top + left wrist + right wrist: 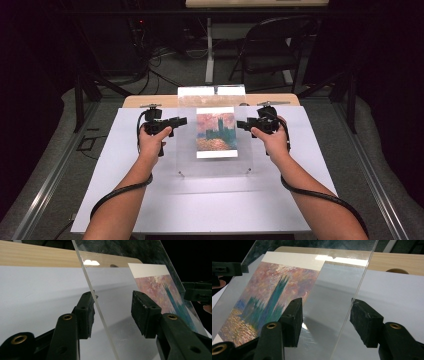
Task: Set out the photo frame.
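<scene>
Clear sheet (215, 145) (picture (216, 132) behind) stands tilted between grippers: left gripper (179, 121) at 9 o'clock, right gripper (243, 124) at 3; fingers (86, 312) straddle each edge, not yet clamped.

Dim room, perhaps grey-carpeted; folding chair (272, 47)

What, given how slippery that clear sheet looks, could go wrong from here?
1. The sheet stands tilted between the open jaws of the left gripper and right gripper; neither pair clamps it, so it may slip or drop.
2. The print against it could slide askew.
</scene>
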